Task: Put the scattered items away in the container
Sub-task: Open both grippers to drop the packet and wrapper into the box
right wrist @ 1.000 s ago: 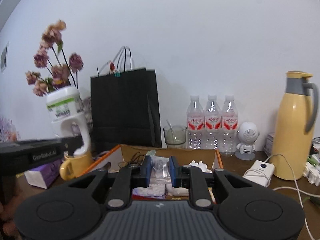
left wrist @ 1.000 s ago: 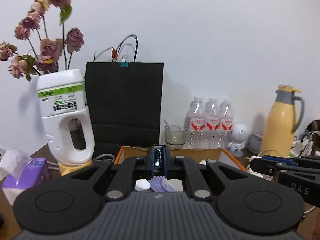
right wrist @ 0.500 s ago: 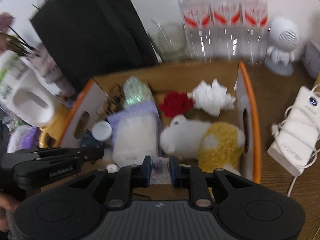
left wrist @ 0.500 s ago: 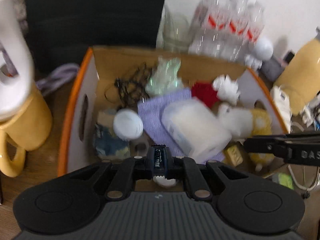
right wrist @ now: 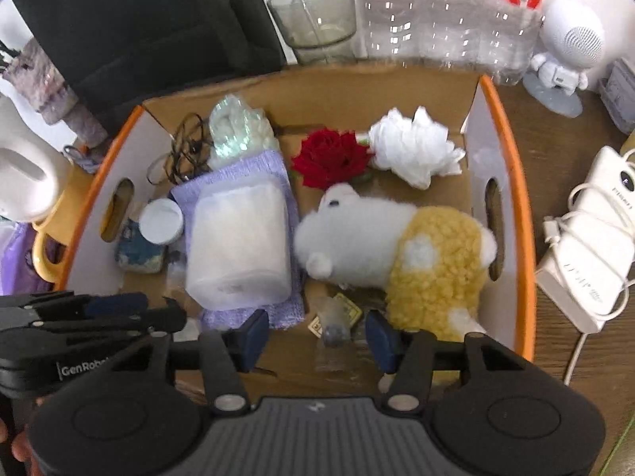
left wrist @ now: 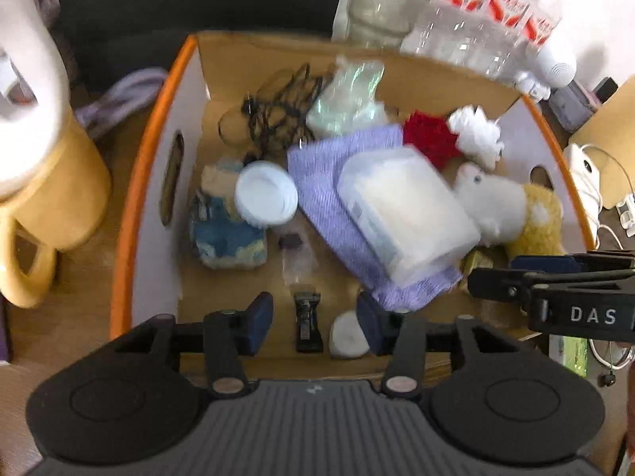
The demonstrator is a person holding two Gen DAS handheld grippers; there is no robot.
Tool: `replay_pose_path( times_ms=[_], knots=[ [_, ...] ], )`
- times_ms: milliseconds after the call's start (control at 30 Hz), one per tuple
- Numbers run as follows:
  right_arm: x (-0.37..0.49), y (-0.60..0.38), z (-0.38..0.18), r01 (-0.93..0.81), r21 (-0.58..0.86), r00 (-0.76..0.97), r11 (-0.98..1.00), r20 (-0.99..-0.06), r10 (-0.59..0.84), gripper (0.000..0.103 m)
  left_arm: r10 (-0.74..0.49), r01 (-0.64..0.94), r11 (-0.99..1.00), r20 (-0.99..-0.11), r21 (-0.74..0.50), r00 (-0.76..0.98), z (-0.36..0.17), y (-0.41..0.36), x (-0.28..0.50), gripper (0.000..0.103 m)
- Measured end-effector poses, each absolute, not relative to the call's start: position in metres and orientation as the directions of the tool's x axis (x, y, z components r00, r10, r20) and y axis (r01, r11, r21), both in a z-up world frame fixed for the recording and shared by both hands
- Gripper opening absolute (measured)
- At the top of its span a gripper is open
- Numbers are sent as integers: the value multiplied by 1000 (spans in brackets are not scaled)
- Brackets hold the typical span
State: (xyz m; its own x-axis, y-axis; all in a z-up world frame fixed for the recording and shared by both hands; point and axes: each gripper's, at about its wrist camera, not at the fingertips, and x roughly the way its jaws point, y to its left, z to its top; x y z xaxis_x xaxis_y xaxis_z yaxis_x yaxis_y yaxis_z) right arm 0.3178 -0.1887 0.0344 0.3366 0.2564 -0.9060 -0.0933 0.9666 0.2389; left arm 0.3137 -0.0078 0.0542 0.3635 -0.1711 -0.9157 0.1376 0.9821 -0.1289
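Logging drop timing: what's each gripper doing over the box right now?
Left gripper: jaws opening, gripping nothing; a black clip and white cap lie between them.
Right gripper: jaws opening, gripping nothing; a small clear bottle lies between them.

In the cardboard box (right wrist: 516, 214), the tissue pack (right wrist: 238, 242) lies on the cloth (right wrist: 274, 166) at centre; the plush toy (right wrist: 397, 254) at three o'clock, the rose (right wrist: 329, 156) at one, the round lid (right wrist: 162, 220) at nine, the cords (right wrist: 186, 146) at eleven
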Motion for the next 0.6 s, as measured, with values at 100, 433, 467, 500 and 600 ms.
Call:
replay_pose_path(
  times_ms=[100, 433, 467, 500, 600],
  knots=[
    [316, -192, 56, -95, 218, 366, 971, -900, 238, 58, -178, 135, 981, -908, -136, 379, 75, -7, 314, 79],
    [300, -212, 138, -92, 169, 485, 981, -853, 192, 85, -134, 77, 991, -846, -110, 517, 163, -5, 308, 103],
    [298, -212, 140, -88, 165, 493, 982, -850, 187, 85, -119, 69, 993, -836, -98, 535, 164, -5, 305, 103],
    [296, -212, 141, -85, 158, 495, 984, -850, 179, 85, -97, 57, 995, -832, -78, 546, 162, -6, 302, 103],
    [289, -211, 138, -91, 133, 515, 987, -842, 161, 85, -50, 45, 999, -818, -29, 573, 157, -8, 293, 103]
  ],
)
